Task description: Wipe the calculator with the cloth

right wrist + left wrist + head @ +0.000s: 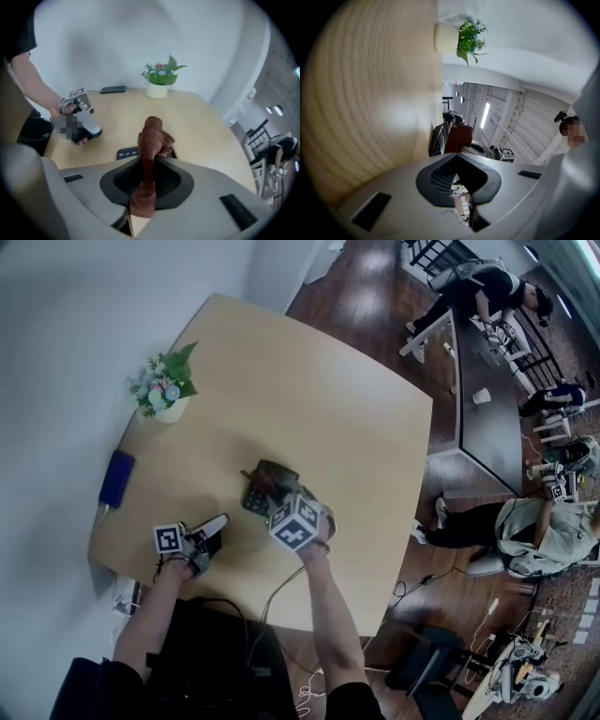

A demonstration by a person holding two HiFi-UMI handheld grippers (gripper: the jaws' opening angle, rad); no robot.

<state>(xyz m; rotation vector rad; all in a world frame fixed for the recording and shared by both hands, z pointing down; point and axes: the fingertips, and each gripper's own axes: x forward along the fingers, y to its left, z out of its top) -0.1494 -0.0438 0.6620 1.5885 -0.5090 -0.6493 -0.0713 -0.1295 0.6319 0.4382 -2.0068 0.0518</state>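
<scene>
You have one calculator (253,495), dark and lying flat on the pale wooden table (356,418), a little toward your side of the middle. In the head view it sits at 11 o'clock from the marker cube of your right gripper (151,164).

There is one cloth (151,140), reddish-brown. Your right gripper's jaws are clenched on it. A strip runs down between the pads, and the bunched end stands out past the tips, over the right part of the calculator. I cannot tell whether the cloth is pressing on the keys.

Your left gripper (217,523) is at 8 o'clock from the calculator, near it but apart. It sits low over the table by your edge. Its jaws are closed together with nothing between them. Its own view looks across the tabletop, with the calculator edge-on and the cloth just behind it.

Further out, one small potted plant (167,390) in a white pot stands at 11 o'clock from the calculator, well apart, near the table's far left edge. One flat dark blue object (117,477) lies at 9 o'clock, on the left rim of the table; what it is I cannot tell.

Beyond the table at 2 o'clock is a dark desk (487,427) with one white cup (481,397) on it. I can make out two people (534,526) there, one seated at 3 o'clock and one bent over at the desk's far end.
</scene>
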